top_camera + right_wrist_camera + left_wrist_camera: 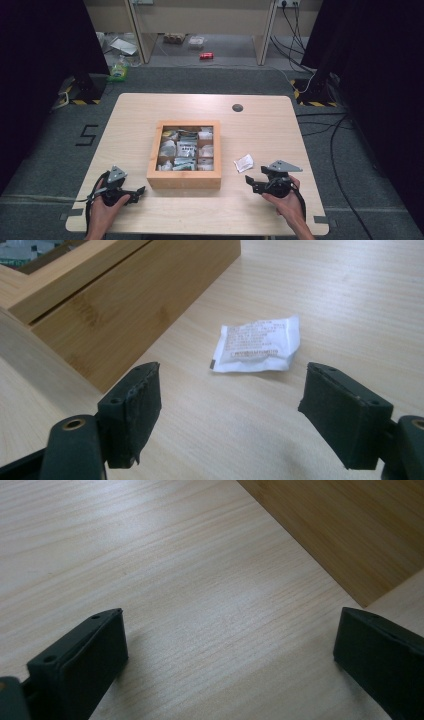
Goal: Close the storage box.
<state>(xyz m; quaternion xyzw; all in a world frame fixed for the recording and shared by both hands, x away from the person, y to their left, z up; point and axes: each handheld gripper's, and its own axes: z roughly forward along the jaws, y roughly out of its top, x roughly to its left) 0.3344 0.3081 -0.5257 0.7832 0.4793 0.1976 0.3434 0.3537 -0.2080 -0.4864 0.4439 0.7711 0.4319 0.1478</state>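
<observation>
A wooden box point(184, 177) with compartments full of small packets stands in the middle of the table; its side wall point(125, 305) and its corner point(350, 535) also appear in the gripper views. A white sachet point(244, 162) with red print lies flat on the table to the box's right, and the same sachet point(257, 345) rests just beyond my right gripper's jaws. My right gripper point(253, 181) point(232, 410) is open and low over the table, aimed at it. My left gripper point(138, 192) point(227, 650) is open, empty, near the box's front left corner.
The light wooden table point(260, 130) has a dark round hole point(237, 107) near its far edge. Cables point(320, 125) run over the grey floor on the right. Bottles, a red can point(206, 55) and clutter lie on the floor beyond the table.
</observation>
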